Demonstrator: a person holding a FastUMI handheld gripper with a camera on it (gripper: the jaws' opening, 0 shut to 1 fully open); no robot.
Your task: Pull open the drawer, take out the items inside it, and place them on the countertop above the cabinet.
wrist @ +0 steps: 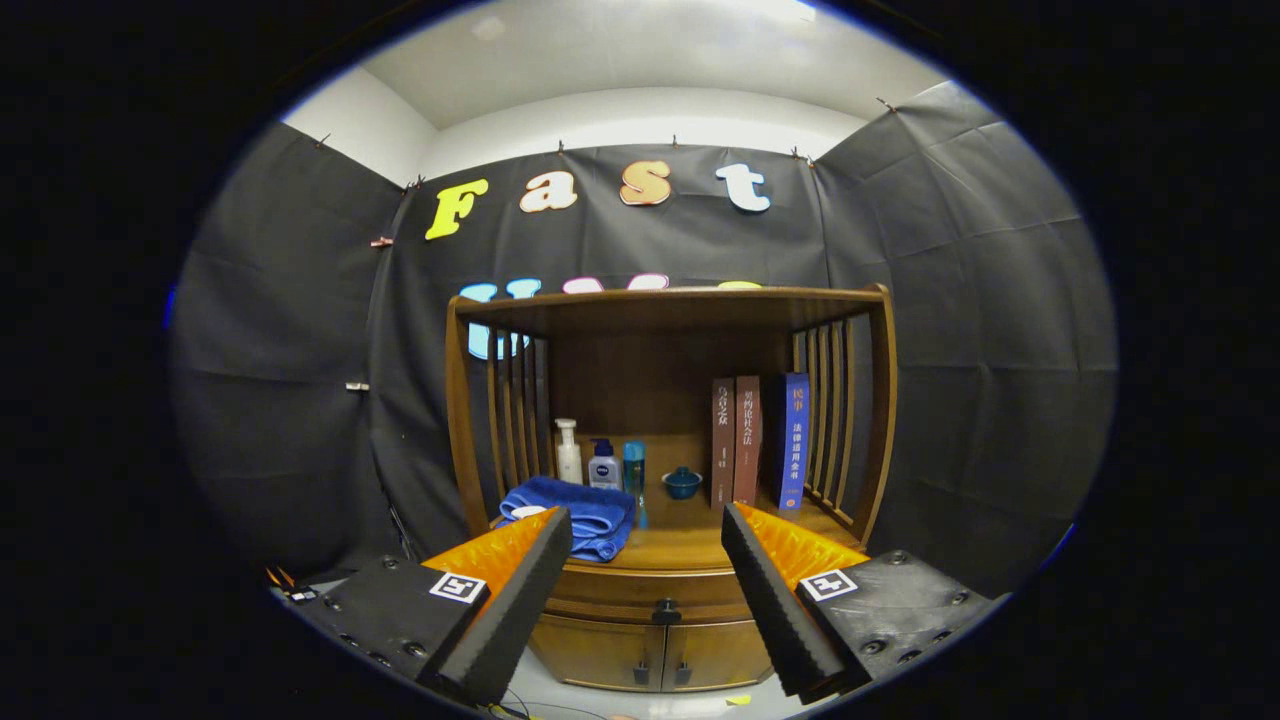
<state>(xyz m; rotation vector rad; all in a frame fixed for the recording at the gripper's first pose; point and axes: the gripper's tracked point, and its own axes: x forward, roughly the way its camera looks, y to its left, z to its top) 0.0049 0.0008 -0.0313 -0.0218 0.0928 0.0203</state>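
Nothing is done yet: my jaws (647, 560) hang open and empty, the drawer (650, 593) with its dark knob (666, 610) sits between them just ahead, apparently shut, and the bench (690, 545) above already carries a blue towel (575, 512).

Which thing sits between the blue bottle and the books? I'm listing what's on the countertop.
In the gripper view, a small blue lidded bowl sits on the countertop between the blue bottle and the books.
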